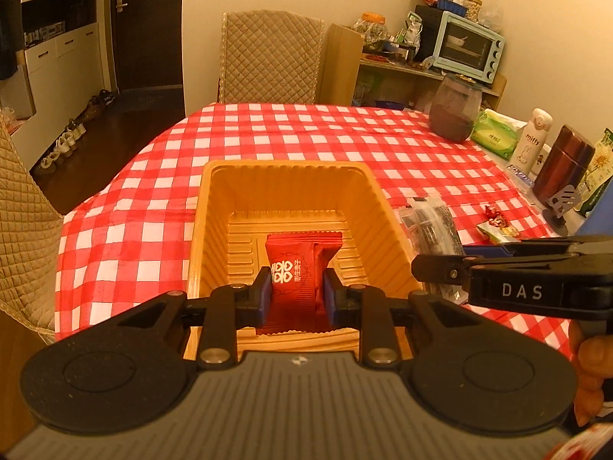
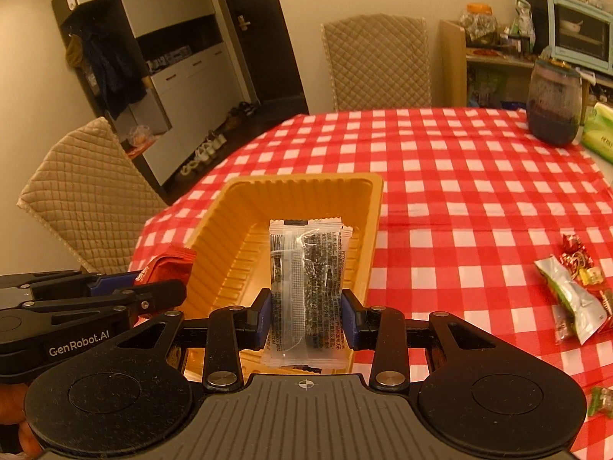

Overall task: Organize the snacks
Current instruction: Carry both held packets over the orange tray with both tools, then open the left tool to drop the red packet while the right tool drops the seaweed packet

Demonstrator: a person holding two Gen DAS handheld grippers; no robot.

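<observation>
- 2 snacks hang over the tray (image 1: 214, 230): red packet (image 1: 297, 280), long axis pointing away, clamped in the left gripper (image 1: 294, 295).
- Clear packet (image 2: 306, 291) likewise clamped in the right gripper (image 2: 306, 318), beside the left.
- Tray lies directly ahead and below both.

Both grippers, left (image 1: 294, 292) and right (image 2: 306, 312), tilt downward side by side, fingers clamped.

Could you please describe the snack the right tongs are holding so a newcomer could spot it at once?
On the red-checked table sits a yellow tray. Over it, the right tongs grip a clear packet of black sticks with printed text, unlike the red packet in the left tongs.
</observation>
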